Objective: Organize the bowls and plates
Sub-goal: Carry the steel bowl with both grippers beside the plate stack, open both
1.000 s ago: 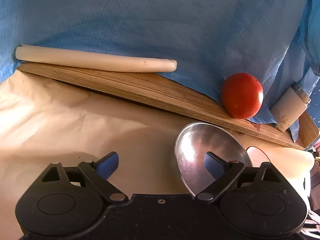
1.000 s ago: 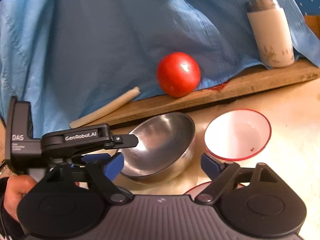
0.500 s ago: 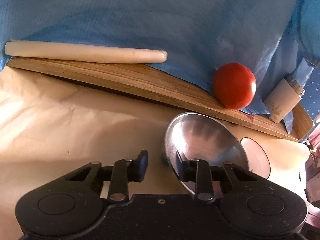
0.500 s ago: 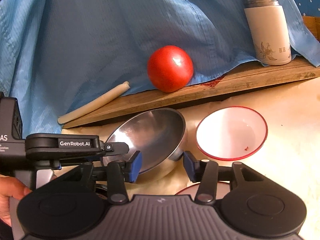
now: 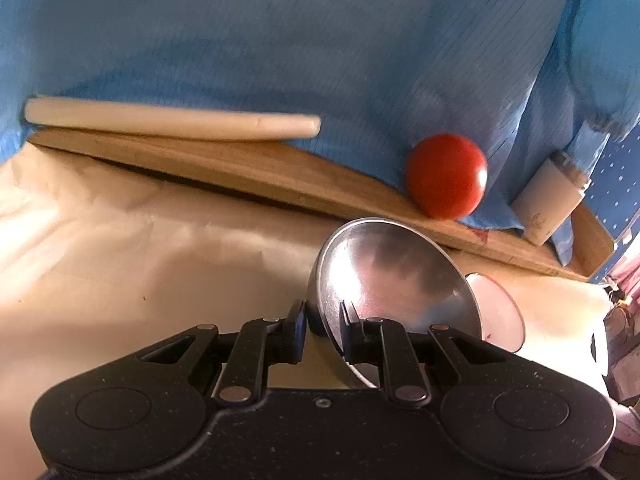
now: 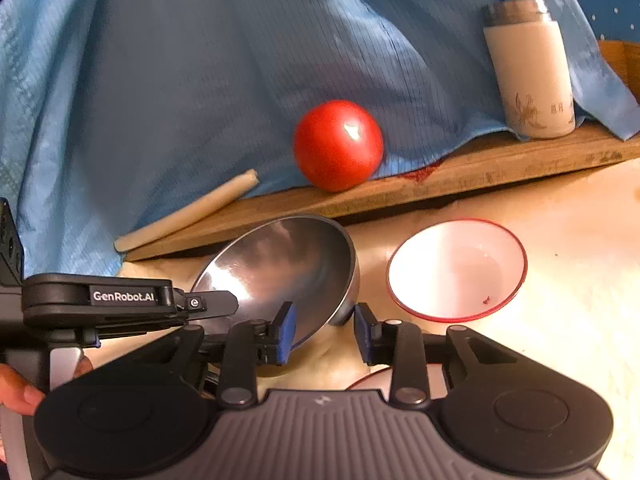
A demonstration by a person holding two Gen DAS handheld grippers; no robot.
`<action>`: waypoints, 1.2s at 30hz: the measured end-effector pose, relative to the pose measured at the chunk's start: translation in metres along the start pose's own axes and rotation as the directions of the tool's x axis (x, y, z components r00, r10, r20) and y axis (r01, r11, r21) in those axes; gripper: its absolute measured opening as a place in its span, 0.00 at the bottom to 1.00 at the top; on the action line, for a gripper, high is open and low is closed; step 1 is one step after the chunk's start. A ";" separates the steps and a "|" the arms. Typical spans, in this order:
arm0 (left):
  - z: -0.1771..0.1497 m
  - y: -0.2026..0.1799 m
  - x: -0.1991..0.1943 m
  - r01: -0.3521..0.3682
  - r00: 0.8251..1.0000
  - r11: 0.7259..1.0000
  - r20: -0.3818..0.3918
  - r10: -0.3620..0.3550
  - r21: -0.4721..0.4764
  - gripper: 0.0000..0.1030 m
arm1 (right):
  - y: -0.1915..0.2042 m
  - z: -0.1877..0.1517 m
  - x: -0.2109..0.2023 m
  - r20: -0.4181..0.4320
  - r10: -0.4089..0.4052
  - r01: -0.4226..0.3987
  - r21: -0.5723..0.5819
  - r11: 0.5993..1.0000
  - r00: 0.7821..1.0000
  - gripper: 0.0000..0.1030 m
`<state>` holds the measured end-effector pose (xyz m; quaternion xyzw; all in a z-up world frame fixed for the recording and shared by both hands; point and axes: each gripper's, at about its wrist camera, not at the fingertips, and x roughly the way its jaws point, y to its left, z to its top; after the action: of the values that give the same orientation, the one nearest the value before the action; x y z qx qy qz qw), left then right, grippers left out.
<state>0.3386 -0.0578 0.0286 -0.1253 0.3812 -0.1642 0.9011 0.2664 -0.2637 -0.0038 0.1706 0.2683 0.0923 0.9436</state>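
A steel bowl [image 5: 392,280] is tilted up off the cream table cover. My left gripper [image 5: 322,330] is shut on its near rim, one finger inside and one outside. In the right wrist view the steel bowl [image 6: 288,264] leans to the left, held by the left gripper [image 6: 208,304]. My right gripper [image 6: 325,332] has its jaws partly closed around the bowl's right rim with a gap left. A white bowl with a red rim [image 6: 456,268] sits to the right, and it also shows in the left wrist view [image 5: 496,312]. A red-rimmed dish [image 6: 376,380] peeks out under the right gripper.
A red tomato [image 6: 338,144] and a white thermos [image 6: 528,72] stand on a wooden board [image 6: 480,176] at the back, against blue cloth [image 6: 200,80]. A cream rolling pin [image 5: 172,122] lies on the board's left end.
My left gripper has shut on the steel bowl's rim and tipped the bowl up. My right gripper's jaws have narrowed from wide open around the bowl's other side.
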 end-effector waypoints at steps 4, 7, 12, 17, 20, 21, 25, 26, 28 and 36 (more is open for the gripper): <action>0.001 -0.008 -0.016 0.005 1.000 1.000 0.031 -0.005 0.013 0.18 | 0.004 0.002 -0.014 0.048 -0.005 0.006 -0.012 1.000 0.999 0.31; 0.001 -0.015 -0.027 0.010 0.999 1.000 0.051 -0.011 0.020 0.18 | 0.006 0.004 -0.027 0.078 -0.001 0.002 -0.013 1.000 0.997 0.31; -0.003 -0.030 -0.046 0.041 0.997 0.999 0.070 -0.044 0.034 0.18 | 0.006 0.005 -0.055 0.120 -0.006 0.009 -0.023 1.000 0.993 0.31; -0.015 -0.054 -0.060 0.087 0.993 0.994 0.072 -0.092 0.063 0.18 | -0.002 0.002 -0.090 0.157 -0.030 0.034 -0.023 0.999 0.987 0.31; -0.025 -0.069 -0.064 0.125 0.990 0.989 0.059 -0.130 0.073 0.19 | -0.010 -0.003 -0.113 0.176 -0.061 0.064 -0.014 0.998 0.982 0.31; -0.029 -0.075 -0.064 0.139 0.988 0.987 0.052 -0.143 0.077 0.19 | -0.013 -0.005 -0.121 0.181 -0.072 0.075 -0.011 0.997 0.981 0.31; -0.044 -0.099 -0.064 0.192 0.981 0.976 0.017 -0.195 0.099 0.19 | -0.029 -0.015 -0.149 0.193 -0.128 0.130 0.003 0.991 0.973 0.31; -0.048 -0.105 -0.064 0.204 0.978 0.973 0.006 -0.206 0.107 0.19 | -0.033 -0.019 -0.157 0.194 -0.142 0.143 0.008 0.990 0.971 0.31; -0.056 -0.118 -0.064 0.231 0.973 0.965 -0.019 -0.231 0.124 0.19 | -0.043 -0.025 -0.169 0.194 -0.167 0.166 0.021 0.986 0.967 0.31; -0.091 -0.155 -0.062 0.288 0.957 0.944 -0.079 -0.279 0.161 0.21 | -0.073 -0.052 -0.203 0.155 -0.234 0.227 0.063 0.972 0.960 0.31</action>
<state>0.2003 -0.1840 0.0610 -0.0964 0.3681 -0.3277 0.8647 0.0745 -0.3708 0.0237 0.1659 0.2109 -0.0384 0.9626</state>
